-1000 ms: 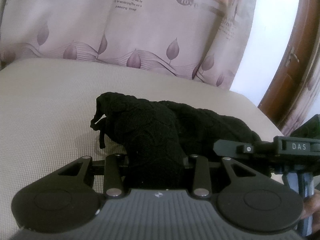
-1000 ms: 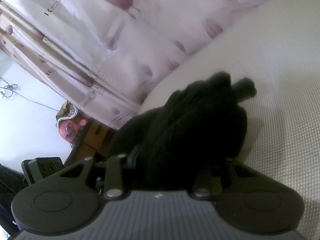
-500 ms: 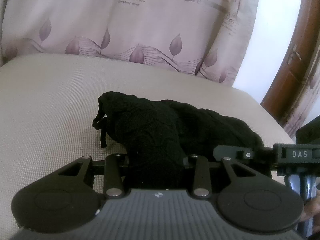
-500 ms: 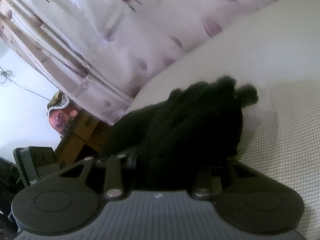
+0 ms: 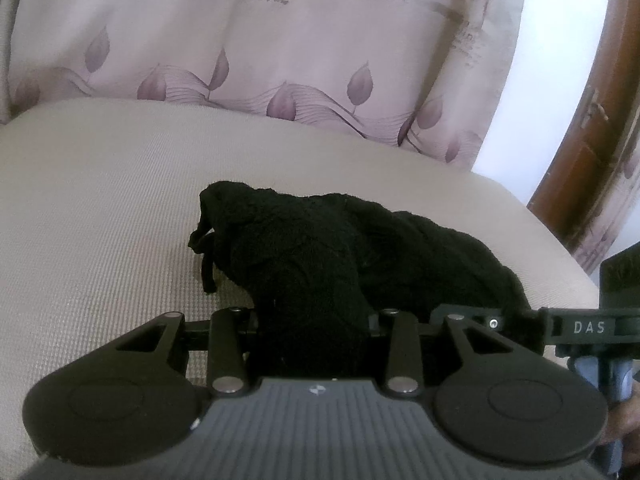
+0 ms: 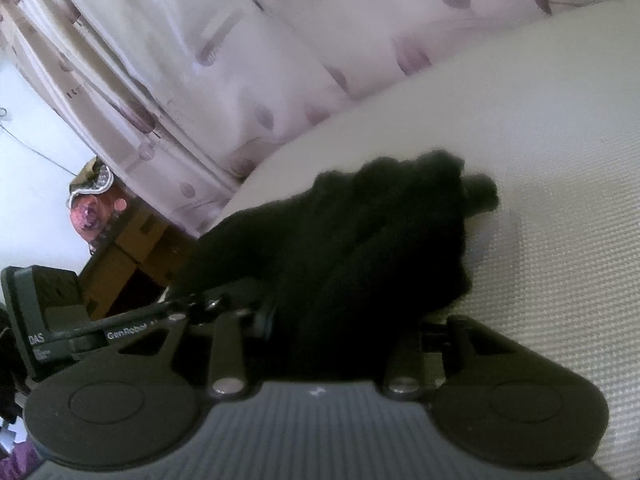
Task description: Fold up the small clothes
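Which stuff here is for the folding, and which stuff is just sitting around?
For the folding:
- black cloth, bunched up
- left tongs, cloth between them, opening a little
- right tongs, cloth between them
- beige cushion under the cloth

Just around:
- leaf-print curtain
- wooden door
- cardboard box

Home, likely bedroom or living room. Soft beige woven-fabric surface (image 5: pixel 120 208), rounded edge, like mattress or upholstered seat; cannot tell which. Behind it, pale curtain (image 5: pixel 280 40) with purple leaf print, wavy lines, printed words incl. "love". White wall (image 5: pixel 560 60) at right, brown wooden door frame (image 5: pixel 592 152) beside it. Right wrist view: brown cardboard box (image 6: pixel 132 248) on floor side, patterned pink item (image 6: pixel 92 200) resting on top, thin wire (image 6: pixel 36 152) on wall.
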Demonstrator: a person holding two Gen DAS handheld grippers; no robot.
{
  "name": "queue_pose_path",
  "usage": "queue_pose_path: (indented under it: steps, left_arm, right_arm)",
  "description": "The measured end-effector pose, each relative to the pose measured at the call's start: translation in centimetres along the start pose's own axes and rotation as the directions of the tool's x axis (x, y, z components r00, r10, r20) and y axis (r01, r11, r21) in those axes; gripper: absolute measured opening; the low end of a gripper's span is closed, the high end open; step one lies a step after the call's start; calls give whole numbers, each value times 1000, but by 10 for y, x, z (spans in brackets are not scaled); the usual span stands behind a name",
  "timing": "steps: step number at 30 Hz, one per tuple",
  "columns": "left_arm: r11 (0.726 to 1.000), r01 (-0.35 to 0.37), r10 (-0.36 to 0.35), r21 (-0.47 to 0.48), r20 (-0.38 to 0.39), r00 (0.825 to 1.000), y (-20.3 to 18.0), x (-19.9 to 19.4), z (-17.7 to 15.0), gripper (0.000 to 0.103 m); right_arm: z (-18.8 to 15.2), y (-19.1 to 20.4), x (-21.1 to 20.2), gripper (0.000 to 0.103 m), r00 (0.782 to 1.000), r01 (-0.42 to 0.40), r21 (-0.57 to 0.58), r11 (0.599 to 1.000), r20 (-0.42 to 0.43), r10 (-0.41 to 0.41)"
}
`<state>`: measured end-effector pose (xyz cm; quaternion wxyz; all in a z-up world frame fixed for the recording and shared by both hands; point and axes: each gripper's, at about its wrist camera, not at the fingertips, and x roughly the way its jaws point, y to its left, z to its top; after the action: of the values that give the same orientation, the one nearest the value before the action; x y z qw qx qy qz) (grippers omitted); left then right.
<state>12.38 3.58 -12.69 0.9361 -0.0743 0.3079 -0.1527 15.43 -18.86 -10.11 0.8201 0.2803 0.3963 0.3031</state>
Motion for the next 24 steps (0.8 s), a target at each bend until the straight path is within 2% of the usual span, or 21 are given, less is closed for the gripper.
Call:
queue_pose_path:
  steps: [18, 24]
  left_arm:
    - [999, -35, 35, -11, 2, 999, 2, 4, -8, 53]
    - [997, -67, 68, -22, 11, 998, 4, 5, -12, 65]
  right_arm:
    - [-11, 0, 4, 44, 996, 93, -97, 991, 12, -92]
    - [-17, 8, 6, 47, 990, 140, -152, 978, 32, -137]
